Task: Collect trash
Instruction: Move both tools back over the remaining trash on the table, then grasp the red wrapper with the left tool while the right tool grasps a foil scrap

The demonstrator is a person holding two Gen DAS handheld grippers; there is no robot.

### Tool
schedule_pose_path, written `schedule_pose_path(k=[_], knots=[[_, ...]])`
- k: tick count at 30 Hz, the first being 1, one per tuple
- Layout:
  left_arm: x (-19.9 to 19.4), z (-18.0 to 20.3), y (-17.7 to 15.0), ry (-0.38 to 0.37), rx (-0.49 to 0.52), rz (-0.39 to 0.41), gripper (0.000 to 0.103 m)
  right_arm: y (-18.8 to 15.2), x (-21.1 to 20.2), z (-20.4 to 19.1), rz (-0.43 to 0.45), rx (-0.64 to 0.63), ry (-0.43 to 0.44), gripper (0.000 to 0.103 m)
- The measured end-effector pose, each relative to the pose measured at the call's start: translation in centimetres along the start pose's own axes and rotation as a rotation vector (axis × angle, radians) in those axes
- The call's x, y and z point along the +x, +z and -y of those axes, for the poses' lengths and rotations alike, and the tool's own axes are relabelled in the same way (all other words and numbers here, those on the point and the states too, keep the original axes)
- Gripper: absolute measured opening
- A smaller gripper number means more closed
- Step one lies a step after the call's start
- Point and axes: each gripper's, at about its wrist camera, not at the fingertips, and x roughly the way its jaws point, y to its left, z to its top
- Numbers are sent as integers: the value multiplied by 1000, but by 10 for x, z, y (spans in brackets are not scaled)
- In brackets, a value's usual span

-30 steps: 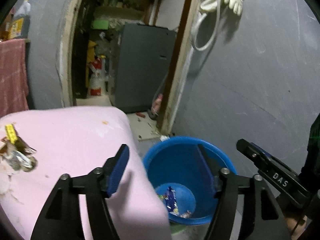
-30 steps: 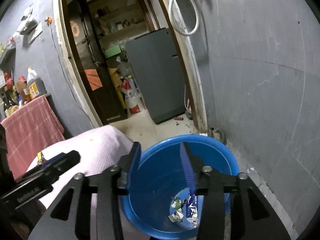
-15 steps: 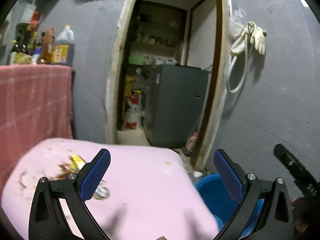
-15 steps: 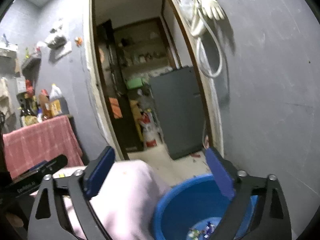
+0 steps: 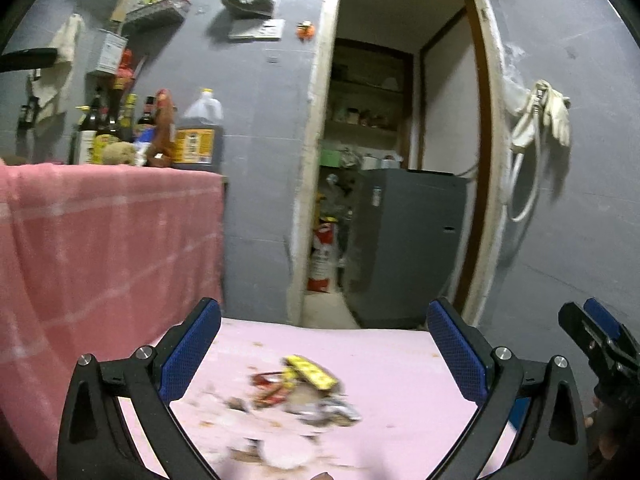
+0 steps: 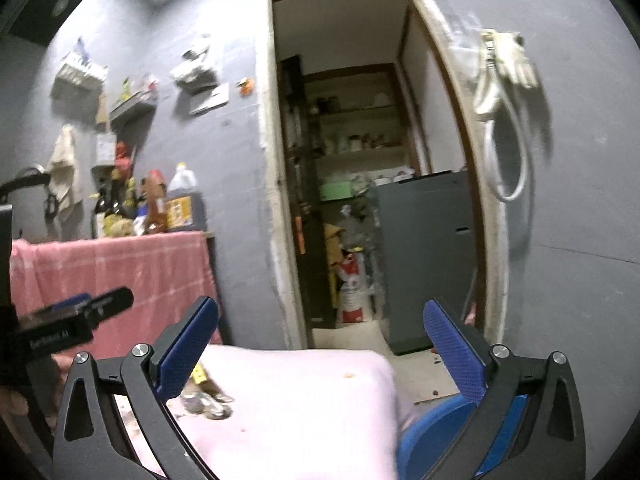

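Note:
A heap of crumpled wrappers (image 5: 304, 392), yellow, red and silver, lies on the pink-covered table (image 5: 380, 352) with crumbs around it. My left gripper (image 5: 324, 344) hangs above and in front of the heap, jaws wide open and nothing between them. In the right wrist view the same wrappers (image 6: 206, 400) show behind the left finger. My right gripper (image 6: 322, 344) is open and bare over the table's right end. The blue bucket (image 6: 432, 428) sits low beside the table; its inside is hidden.
A pink checked cloth (image 5: 100, 248) covers a counter with several bottles (image 5: 160, 132) at the left. An open doorway (image 6: 360, 200) leads to a grey cabinet (image 6: 424, 256). A hose and glove (image 5: 536, 128) hang on the grey wall.
Both grippers rose from over the blue bucket and swung left toward the table. Both jaws went from partly closed to wide open. The wrappers came to the middle of the left view.

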Motion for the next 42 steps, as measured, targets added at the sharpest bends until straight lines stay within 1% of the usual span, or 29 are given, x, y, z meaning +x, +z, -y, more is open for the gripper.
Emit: schedule_pose_path(k=[4, 7, 12, 15, 17, 19, 21, 22, 24, 25, 26, 27, 28, 29, 30, 31, 32, 34, 37, 38, 40, 41, 42], knots=[[-1, -30, -4, 34, -14, -20, 101, -7, 16, -20, -48, -18, 44, 103], [3, -47, -9, 54, -15, -50, 101, -13, 33, -30, -107, -19, 68, 103], [21, -73, -24, 59, -28, -142, 101, -27, 66, -42, -222, 9, 119, 103], [35, -84, -36, 52, -35, -208, 101, -36, 83, -53, -295, -23, 135, 103], [45, -89, -43, 44, -34, -253, 101, -44, 93, -59, -345, -33, 161, 98], [54, -89, -49, 47, -19, -304, 101, -52, 103, -62, -400, -31, 192, 96], [66, -89, -57, 55, 1, -374, 101, -60, 111, -63, -441, -18, 224, 91], [70, -89, -60, 58, 7, -394, 101, -64, 114, -64, -465, -10, 242, 86], [75, -90, -66, 57, 13, -422, 99, -70, 120, -65, -505, -8, 256, 83], [78, -90, -69, 48, 14, -438, 95, -72, 122, -65, -522, -8, 263, 79], [82, -91, -71, 38, 14, -454, 93, -74, 124, -65, -539, -7, 273, 75], [85, -91, -73, 28, 12, -469, 89, -76, 127, -66, -554, -6, 280, 74], [89, -92, -76, 9, 10, -493, 82, -78, 130, -66, -572, -6, 286, 72], [92, -91, -78, -8, 7, -511, 78, -80, 132, -67, -592, -6, 292, 66], [94, -91, -80, -24, 4, -524, 71, -81, 134, -68, -605, -8, 299, 63], [95, -91, -80, -42, 2, -535, 68, -83, 136, -70, -621, -11, 306, 59], [98, -89, -82, -59, 3, -547, 66, -86, 139, -72, -642, -18, 313, 57], [102, -87, -84, -79, 4, -564, 58, -90, 142, -77, -668, -31, 324, 52], [108, -84, -86, -96, 2, -587, 51, -95, 146, -82, -701, -53, 342, 49], [110, -83, -86, -102, 1, -594, 49, -97, 146, -83, -708, -59, 347, 42], [114, -81, -86, -119, -3, -606, 41, -99, 149, -86, -717, -62, 358, 36], [118, -80, -85, -124, -3, -611, 39, -99, 149, -86, -720, -62, 365, 33], [120, -79, -86, -131, -5, -618, 34, -99, 149, -87, -722, -62, 369, 32]])
